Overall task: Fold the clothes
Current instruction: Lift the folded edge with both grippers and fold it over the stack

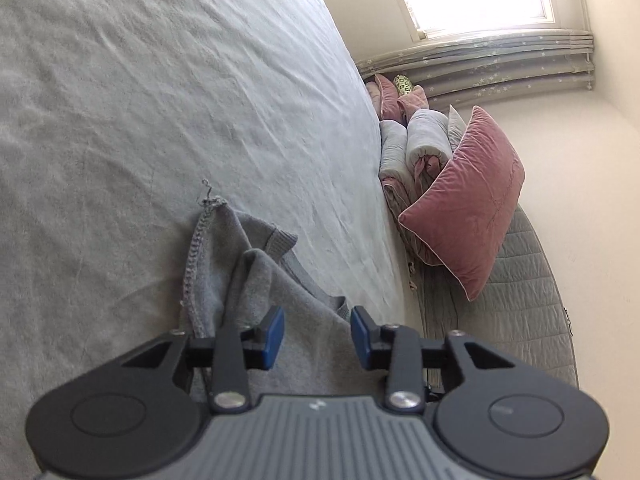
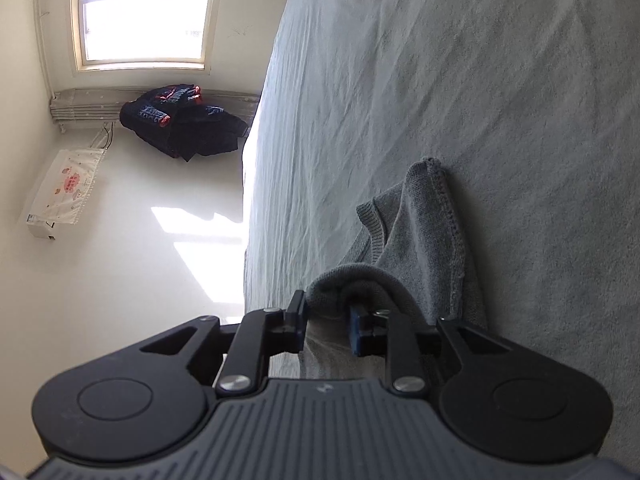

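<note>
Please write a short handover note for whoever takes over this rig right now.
Left gripper: open, pads apart above the grey sweater, gripping nothing.
Right gripper: jaws parted, with a fold of the same sweater draped over one finger; no firm grip visible.
The sweater lies bunched on the grey bedsheet, ribbed edge and inside seam showing.
Done: garment set down on the bed. No neat fold visible yet.
Left: free the right gripper, spread the sweater flat, then fold it.
Dark clothes lie near the window, possibly next.
</note>
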A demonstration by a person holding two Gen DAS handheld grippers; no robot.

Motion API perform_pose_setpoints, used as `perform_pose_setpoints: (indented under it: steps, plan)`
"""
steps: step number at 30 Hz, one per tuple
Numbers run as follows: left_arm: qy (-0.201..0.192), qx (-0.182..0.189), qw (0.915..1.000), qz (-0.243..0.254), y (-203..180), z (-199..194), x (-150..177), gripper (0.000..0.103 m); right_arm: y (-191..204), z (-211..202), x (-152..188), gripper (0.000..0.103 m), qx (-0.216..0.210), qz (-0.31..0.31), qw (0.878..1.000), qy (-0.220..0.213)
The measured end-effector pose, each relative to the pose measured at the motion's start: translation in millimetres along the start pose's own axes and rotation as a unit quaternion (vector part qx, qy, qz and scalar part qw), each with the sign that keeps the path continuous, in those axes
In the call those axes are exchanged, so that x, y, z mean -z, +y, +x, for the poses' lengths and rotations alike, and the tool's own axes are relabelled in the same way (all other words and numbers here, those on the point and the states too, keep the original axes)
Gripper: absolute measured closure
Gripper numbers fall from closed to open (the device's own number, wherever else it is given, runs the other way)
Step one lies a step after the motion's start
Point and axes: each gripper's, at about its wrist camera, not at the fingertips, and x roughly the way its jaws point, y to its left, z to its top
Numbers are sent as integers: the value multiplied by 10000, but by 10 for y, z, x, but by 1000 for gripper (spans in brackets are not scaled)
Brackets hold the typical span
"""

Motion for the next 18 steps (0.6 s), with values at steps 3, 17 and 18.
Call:
perform_pose_setpoints:
  steps: [3, 17, 18]
  plan:
    - [-104, -319, 9987, 392, -36, 8, -58, 61, 30, -104, -28, 66, 70, -139, 9997, -192]
    - [-93, -1313, 9685, 2112, -180, 444, 3, 63, 221, 96, 301, 66, 1734, -2331, 9561, -395]
    - [-114, -1325, 9688, 2091, -162, 471, 1, 66, 234, 144, 327, 66, 1788, -2469, 9516, -388]
